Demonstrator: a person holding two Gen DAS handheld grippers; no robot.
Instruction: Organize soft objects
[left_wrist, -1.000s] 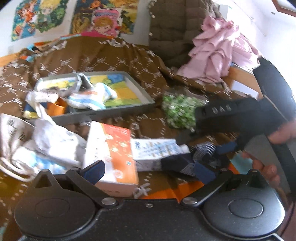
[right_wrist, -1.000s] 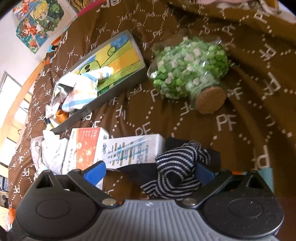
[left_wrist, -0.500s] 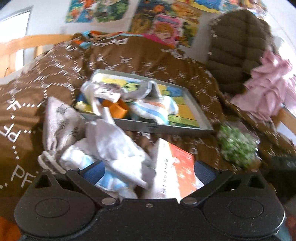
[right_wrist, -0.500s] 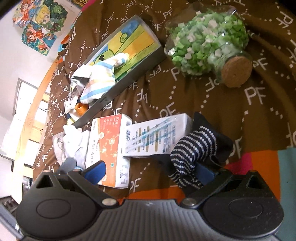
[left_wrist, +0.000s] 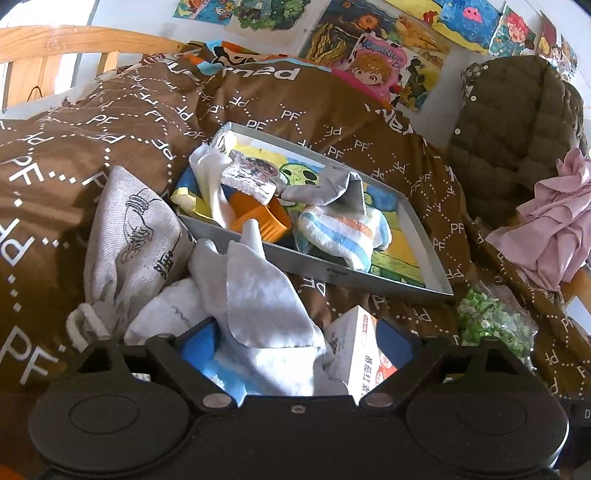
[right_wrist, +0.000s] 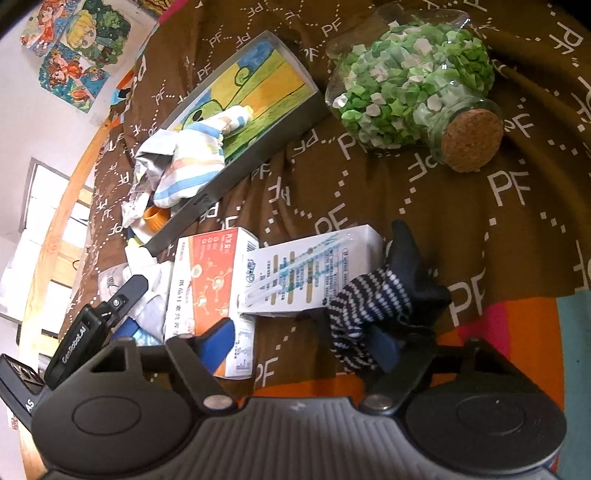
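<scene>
White sock (left_wrist: 266, 306) lay on the brown bedspread (left_wrist: 110, 122) just before the grey tray (left_wrist: 369, 273), between the left gripper's (left_wrist: 295, 343) closing, not yet pinching jaws. Right gripper (right_wrist: 306, 339), jaws narrowing, straddled the striped sock (right_wrist: 365, 306), unclamped.

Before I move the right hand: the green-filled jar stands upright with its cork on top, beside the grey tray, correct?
Not quite. The jar lies on its side on the brown bedspread, its cork pointing sideways, as the right wrist view shows. It is beside the grey tray.
</scene>
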